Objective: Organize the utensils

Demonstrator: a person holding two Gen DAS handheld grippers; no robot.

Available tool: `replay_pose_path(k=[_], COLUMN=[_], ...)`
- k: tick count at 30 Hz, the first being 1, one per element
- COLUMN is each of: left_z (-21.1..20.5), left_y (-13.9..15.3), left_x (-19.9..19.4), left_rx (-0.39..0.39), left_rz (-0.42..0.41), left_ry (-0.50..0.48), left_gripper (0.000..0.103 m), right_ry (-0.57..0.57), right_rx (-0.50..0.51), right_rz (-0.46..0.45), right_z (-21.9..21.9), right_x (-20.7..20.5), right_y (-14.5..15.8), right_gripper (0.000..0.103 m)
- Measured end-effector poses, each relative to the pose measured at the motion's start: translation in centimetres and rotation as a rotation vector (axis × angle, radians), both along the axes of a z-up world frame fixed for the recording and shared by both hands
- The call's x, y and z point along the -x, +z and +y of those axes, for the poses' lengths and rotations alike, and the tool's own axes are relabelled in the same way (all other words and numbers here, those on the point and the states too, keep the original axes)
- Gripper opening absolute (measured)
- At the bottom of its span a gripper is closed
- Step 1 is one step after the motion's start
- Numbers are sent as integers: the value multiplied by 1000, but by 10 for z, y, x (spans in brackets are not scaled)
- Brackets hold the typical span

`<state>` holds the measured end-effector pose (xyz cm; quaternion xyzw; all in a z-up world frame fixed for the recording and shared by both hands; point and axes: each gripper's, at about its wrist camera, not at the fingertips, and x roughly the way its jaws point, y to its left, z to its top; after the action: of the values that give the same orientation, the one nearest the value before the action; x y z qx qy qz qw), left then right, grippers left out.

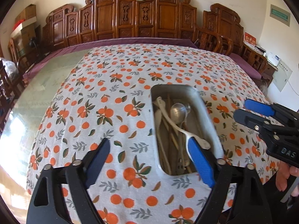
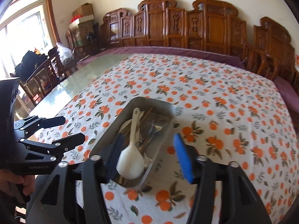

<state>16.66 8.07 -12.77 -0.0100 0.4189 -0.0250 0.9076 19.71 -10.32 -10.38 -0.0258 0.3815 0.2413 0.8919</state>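
Item: metal tray, rectangular, rounded corners, lying on the patterned tablecloth toward the near edge of the table. Contents, as we hold them in view: a white rice paddle lying lengthwise on top, a metal ladle, white spoons, several wooden chopsticks and what looks like a fork, all heaped together and overlapping.

Our left gripper hangs above the tray's near end, jaws spread wide, nothing between them; one finger sits over the tray, the other over bare cloth. Our right gripper is above the same end, jaws apart, empty; the paddle lies below them in the tray.

Surround: tablecloth printed with oranges and leaves, over a glass tabletop; carved wooden chairs along the far wall; cardboard boxes in the corner.
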Motion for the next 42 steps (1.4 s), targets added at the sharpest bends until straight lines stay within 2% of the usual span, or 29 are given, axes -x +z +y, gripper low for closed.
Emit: replay_pose_path(k=[2,6,10,18,24,30,42], left_z=[-7,-21,-30,-54,-73,-90,-99], left_y=[6,19,31,48,46,52,113], left_x=[5,16,27,51,66,82,112], left_rx=[-2,2,23,17,8,-14,-19], left_rz=[-16,-51,-74,-90,-61,-88,-204], left_ry=[-3,-7,-13,-27,-49,-77,-72], left_gripper=[88,95,95,95,95,95,95], right_ry=[-19,-62,-100,-175,-228,-259,-274], right_rx=[-6,6,11,-9,-32,-25,-44], right_rz=[-19,-59,-91,-118,-115,-120,-259], right_z=[-11,-34,-54,-89,-109,-121,-127], right_x=[9,27,43,74,95,110,143], right_y=[6,15,23,33,33,36,92], right_gripper=[73,90,100,100,100,100,100])
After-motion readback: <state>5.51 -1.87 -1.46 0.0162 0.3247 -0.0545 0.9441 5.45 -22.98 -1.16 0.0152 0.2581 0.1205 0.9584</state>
